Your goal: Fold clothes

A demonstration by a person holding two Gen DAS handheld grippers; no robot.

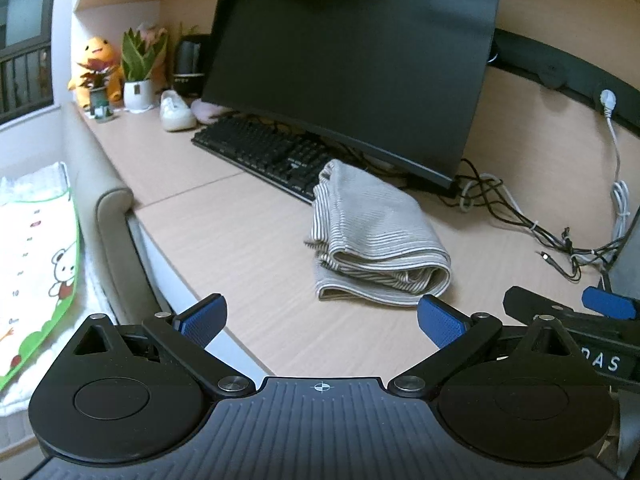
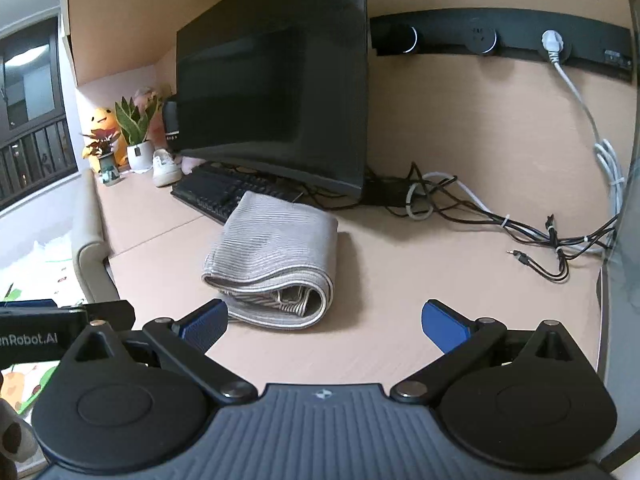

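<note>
A grey-and-white striped garment (image 1: 372, 240) lies folded in a thick bundle on the wooden desk (image 1: 256, 280), just in front of the keyboard. It also shows in the right wrist view (image 2: 276, 260). My left gripper (image 1: 320, 324) is open and empty, held a little back from the bundle's near edge. My right gripper (image 2: 324, 322) is open and empty, also just short of the bundle, with its left pad near the fold's front. The right gripper's tip shows at the right of the left wrist view (image 1: 600, 304).
A black monitor (image 1: 352, 68) and keyboard (image 1: 264, 152) stand behind the garment. Tangled cables (image 2: 500, 220) lie at the right. Plants (image 1: 138, 68), a plush toy (image 1: 96, 68) and a white shoe (image 1: 174, 112) sit at the far left. A padded chair edge (image 1: 108, 208) borders the desk's left.
</note>
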